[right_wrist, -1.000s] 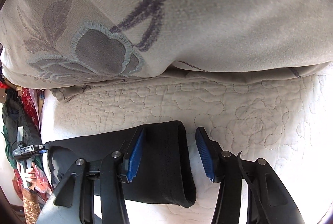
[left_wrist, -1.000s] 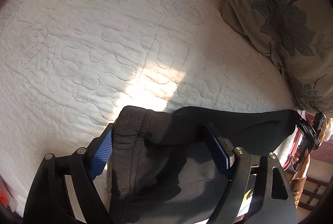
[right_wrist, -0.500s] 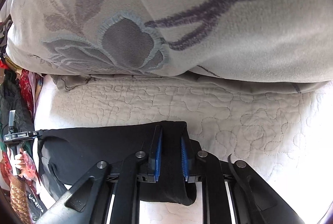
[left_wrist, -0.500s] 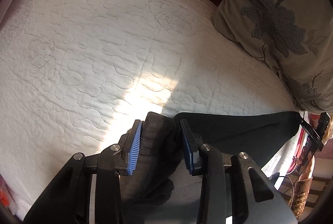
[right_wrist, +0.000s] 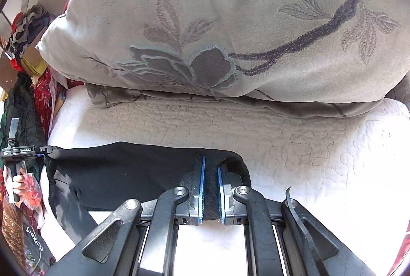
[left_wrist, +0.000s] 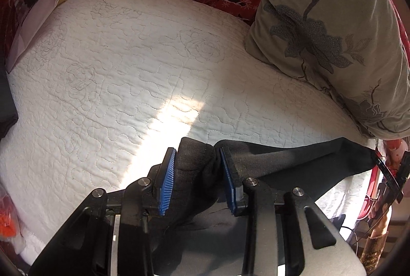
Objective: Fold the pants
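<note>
The left gripper [left_wrist: 196, 179] has matte black plastic arms with round silver screws behind the jaws and ribbed blue pads [left_wrist: 167, 183]. The right gripper [right_wrist: 210, 192] is built the same, with a thin black strip, perhaps a cable tie [right_wrist: 298, 214], beside its right arm.

The right claw [right_wrist: 210, 181] pinches a bunched edge of the black pants [right_wrist: 123, 170] between its 2 blue pads, over the white quilted bedspread [right_wrist: 307, 147], near a floral pillow [right_wrist: 230, 19].
</note>
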{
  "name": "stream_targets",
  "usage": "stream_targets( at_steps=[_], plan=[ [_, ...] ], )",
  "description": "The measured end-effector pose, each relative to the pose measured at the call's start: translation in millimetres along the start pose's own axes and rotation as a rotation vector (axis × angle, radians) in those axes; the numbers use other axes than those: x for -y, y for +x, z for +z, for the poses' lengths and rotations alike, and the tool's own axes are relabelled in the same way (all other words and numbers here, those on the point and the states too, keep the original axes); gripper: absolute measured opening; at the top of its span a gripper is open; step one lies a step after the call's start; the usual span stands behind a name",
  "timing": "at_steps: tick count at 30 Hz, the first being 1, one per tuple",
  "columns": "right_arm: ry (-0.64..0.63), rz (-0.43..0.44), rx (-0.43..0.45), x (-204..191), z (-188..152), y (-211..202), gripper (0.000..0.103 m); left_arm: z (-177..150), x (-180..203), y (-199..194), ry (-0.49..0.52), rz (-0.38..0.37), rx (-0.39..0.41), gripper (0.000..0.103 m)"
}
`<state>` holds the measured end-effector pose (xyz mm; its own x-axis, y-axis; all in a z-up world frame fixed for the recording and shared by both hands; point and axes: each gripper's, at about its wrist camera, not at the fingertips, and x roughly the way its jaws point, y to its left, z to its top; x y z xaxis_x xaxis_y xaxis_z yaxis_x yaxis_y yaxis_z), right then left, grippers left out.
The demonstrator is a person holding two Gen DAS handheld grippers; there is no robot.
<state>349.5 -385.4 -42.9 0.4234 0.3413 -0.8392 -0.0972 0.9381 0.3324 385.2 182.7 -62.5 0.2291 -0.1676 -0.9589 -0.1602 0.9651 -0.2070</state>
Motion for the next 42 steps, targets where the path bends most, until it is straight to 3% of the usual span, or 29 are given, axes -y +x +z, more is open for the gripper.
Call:
stream_targets(
  at_steps=[7, 13, 20, 25, 27, 29, 32, 33, 34, 35, 38, 42],
  plan=[
    [-0.015, -0.003, 0.042, -14.7, -11.6, -21.9, 0.006, -29.2, 13.5, -32.5, -0.001, 0.022, 0.054, 0.03],
    [-0.031, -0.027, 0.032, -23.8, -19.8, -32.7, 0.005, -35.1, 19.4, -14.0, 0.013, 0.053, 0.027, 0.03],
    [0.017, -0.022, -0.015, -17.7, -27.7, -5.8, 0.006, -22.3, 10.9, 13.7, -0.021, -0.062, -0.06, 0.03],
    [0.05, 0.001, -0.041, -11.4, -26.4, 10.7, 0.01, -10.3, 13.8, 29.6, -0.006, -0.093, -0.108, 0.03],
    [0.091, 0.013, -0.038, -5.8, -26.0, 16.8, 0.01, -7.7, 16.9, 35.3, 0.009, -0.105, -0.133, 0.035],
    [0.128, 0.034, -0.036, -0.9, -23.7, 22.8, 0.01, -5.9, 21.0, 38.3, 0.032, -0.087, -0.135, 0.044],
    [0.159, 0.039, -0.032, 4.4, -19.5, 29.1, 0.008, -3.2, 23.4, 38.1, 0.026, -0.025, -0.098, 0.043],
    [0.149, 0.018, -0.029, 3.5, -18.1, 29.4, 0.005, -2.7, 23.1, 36.6, 0.016, -0.015, -0.082, 0.04],
    [0.134, 0.001, -0.018, 0.9, -15.8, 28.7, 0.005, -2.9, 22.8, 35.6, 0.007, -0.005, -0.079, 0.024],
    [0.125, -0.002, -0.009, -0.6, -14.6, 26.4, 0.003, -3.4, 23.0, 34.8, 0.002, 0.008, -0.081, 0.017],
    [0.103, 0.0, 0.002, -5.4, -12.8, 16.5, 0.003, -8.6, 26.6, 24.6, 0.011, 0.044, -0.052, 0.014],
    [0.093, 0.027, 0.043, -9.2, -11.0, -3.9, 0.003, -16.1, 25.2, 3.6, -0.005, 0.011, -0.01, 0.014]
  ],
)
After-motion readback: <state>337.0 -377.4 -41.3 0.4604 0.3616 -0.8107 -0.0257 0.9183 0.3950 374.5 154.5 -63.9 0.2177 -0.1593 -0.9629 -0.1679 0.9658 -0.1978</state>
